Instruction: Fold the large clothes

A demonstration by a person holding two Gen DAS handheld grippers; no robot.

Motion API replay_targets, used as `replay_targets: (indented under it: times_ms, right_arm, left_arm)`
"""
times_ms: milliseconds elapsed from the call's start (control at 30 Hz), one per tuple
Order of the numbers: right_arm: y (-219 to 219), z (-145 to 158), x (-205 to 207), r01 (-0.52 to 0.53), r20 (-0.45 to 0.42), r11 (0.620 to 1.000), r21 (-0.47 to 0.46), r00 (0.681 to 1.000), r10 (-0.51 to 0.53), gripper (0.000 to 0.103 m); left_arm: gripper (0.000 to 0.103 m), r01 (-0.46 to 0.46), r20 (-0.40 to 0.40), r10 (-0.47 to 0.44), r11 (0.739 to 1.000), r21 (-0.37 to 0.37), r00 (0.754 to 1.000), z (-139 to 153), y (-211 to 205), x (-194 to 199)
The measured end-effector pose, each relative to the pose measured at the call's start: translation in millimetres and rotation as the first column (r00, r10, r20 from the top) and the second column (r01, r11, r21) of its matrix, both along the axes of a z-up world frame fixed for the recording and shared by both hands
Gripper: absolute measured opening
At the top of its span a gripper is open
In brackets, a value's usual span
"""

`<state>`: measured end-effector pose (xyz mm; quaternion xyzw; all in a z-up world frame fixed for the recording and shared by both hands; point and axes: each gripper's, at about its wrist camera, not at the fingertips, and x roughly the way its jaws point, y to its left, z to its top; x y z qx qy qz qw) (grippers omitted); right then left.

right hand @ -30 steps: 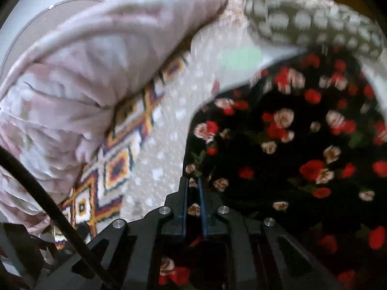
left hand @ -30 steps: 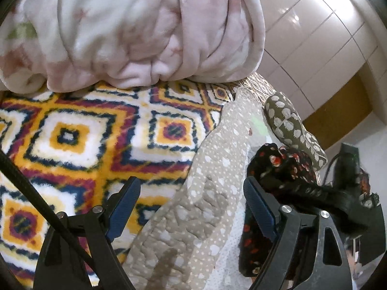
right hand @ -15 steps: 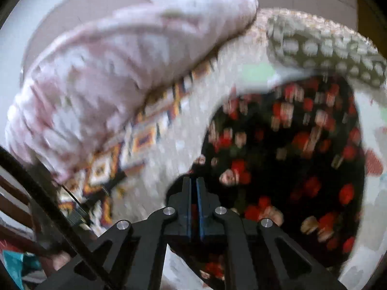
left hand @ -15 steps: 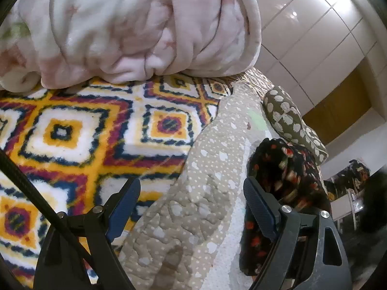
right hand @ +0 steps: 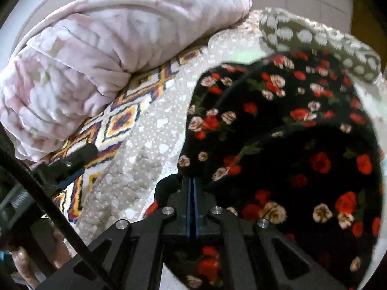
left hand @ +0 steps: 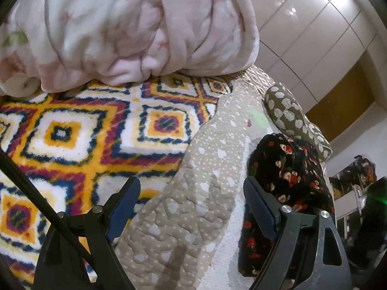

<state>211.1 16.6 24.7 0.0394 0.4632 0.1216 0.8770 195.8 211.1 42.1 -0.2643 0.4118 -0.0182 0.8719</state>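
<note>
Nearest to me, the right gripper [right hand: 192,188] is clenched on the black floral garment [right hand: 290,125], its blue-padded jaws pressed together on a bunched edge of the cloth. From that pinch the garment spreads up and to the right, filling most of the right wrist view, red and cream roses on black.

Beside it, the left gripper [left hand: 191,205] hangs released, jaws wide apart, above a beige quilted bedspread [left hand: 193,193] dotted with white hearts. Its right finger sits just beside the garment's [left hand: 287,169] dark edge; whether they touch I cannot tell. The left finger hovers over a plush blanket [left hand: 84,130] patterned in yellow, red and navy diamonds, which lies under the bedspread's left edge.

Farther back, an olive pillow [left hand: 292,118] with pale spots lies just beyond the garment. A bulky pink-and-white fleece blanket [left hand: 125,29] is heaped on the far end of the diamond blanket. Behind everything rise glossy cream wardrobe panels [left hand: 314,31].
</note>
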Motion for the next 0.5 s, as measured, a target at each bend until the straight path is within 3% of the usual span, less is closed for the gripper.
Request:
replay_targets:
  times_ms: [67, 133, 200, 367, 500]
  right_arm:
    - [-2, 14, -10, -0.003, 0.028, 1.000, -0.028, 1.000, 0.004, 0.009]
    - [-2, 26, -20, 0.000, 0.057, 0.996, -0.094, 0.998, 0.005, 0.038]
    - [-3, 39, -32, 0.004, 0.101, 0.986, -0.166, 0.995, 0.013, 0.052]
    - [-7, 58, -61, 0.028, 0.189, 0.929, -0.369, 0.981, 0.045, 0.053]
    - [-13, 63, -73, 0.058, 0.217, 0.897, -0.438, 0.975, 0.043, 0.054]
  left_arm:
    - [0.086, 0.006, 0.011, -0.006, 1.000, 0.024, 1.000, 3, -7, -2]
    - [0.086, 0.016, 0.015, -0.016, 0.999, 0.040, 1.000, 4, -13, -3]
    - [0.086, 0.028, 0.015, -0.029, 0.998, 0.058, 0.999, 4, -19, -4]
    - [0.086, 0.059, 0.021, -0.062, 0.992, 0.111, 0.998, 4, -38, -9]
    - [0.086, 0.081, 0.035, -0.088, 0.985, 0.153, 0.996, 5, -51, -14]
